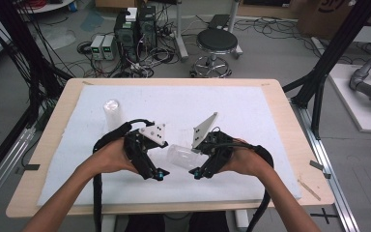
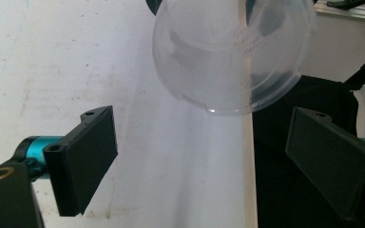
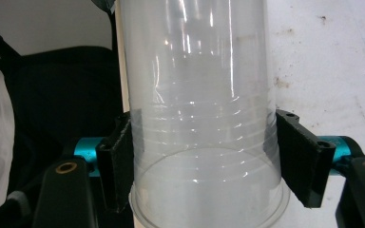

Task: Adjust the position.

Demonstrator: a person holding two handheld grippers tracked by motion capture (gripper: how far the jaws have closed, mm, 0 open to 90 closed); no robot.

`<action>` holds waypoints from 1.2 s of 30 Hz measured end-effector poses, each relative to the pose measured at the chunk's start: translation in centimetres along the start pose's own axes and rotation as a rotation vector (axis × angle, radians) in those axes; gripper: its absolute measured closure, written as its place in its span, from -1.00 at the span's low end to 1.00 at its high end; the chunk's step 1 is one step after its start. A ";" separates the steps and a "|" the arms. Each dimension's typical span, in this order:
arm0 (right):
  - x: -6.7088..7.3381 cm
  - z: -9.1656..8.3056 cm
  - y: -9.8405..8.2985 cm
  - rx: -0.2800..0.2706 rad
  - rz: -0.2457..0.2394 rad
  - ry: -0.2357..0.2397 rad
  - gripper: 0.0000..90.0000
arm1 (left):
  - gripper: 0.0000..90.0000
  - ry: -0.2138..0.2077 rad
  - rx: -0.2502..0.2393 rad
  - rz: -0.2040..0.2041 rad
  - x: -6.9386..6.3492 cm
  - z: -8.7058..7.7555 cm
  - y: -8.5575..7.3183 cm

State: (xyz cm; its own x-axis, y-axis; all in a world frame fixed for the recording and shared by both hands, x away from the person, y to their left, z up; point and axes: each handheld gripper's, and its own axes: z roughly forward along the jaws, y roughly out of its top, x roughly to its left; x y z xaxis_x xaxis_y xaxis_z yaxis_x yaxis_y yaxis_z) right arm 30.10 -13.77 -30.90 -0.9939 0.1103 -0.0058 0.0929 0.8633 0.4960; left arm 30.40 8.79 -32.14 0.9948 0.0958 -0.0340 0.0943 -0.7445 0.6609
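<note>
The right gripper (image 3: 204, 161) clamps a clear cup (image 3: 199, 118) near its rim, both pads pressed on its sides. In the high view that cup (image 1: 183, 155) lies roughly level above the white mat (image 1: 251, 121), between the hands. The left gripper (image 2: 204, 156) stands open, nothing between its pads, the cup's (image 2: 233, 52) bottom just ahead. What looks like a second cup (image 1: 111, 112) stands farther back.

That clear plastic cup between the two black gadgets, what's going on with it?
A person at a white-covered table holds a gripper in each hand. The right gripper is clamped on a clear plastic cup, held on its side above the table. The left gripper faces the cup's end with its jaws apart, nothing between them. A second clear plastic cup stands upright farther back on the left.
</note>
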 end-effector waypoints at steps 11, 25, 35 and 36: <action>-0.2 0.4 1.0 0.051 -0.011 0.003 -0.33 | -0.78 -0.016 0.019 0.015 0.0 0.7 1.4; -0.1 0.6 1.1 0.068 -0.010 0.000 -0.33 | -0.60 -0.032 0.022 0.023 -0.1 1.4 2.1; -0.1 0.8 1.1 0.069 -0.016 -0.002 -0.33 | -0.32 -0.055 0.012 0.040 -0.1 1.4 2.1; -0.1 0.8 1.1 0.070 -0.019 -0.001 -0.33 | -0.30 -0.056 0.012 0.037 -0.1 1.4 2.1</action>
State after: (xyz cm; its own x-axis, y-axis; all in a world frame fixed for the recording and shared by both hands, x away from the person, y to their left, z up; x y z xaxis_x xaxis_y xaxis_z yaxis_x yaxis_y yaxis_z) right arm 30.39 -12.46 -31.10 -0.9954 0.0941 -0.0159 0.0779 0.8975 0.4341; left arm 30.53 6.34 -31.78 0.9982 0.0314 -0.0514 0.0574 -0.7546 0.6536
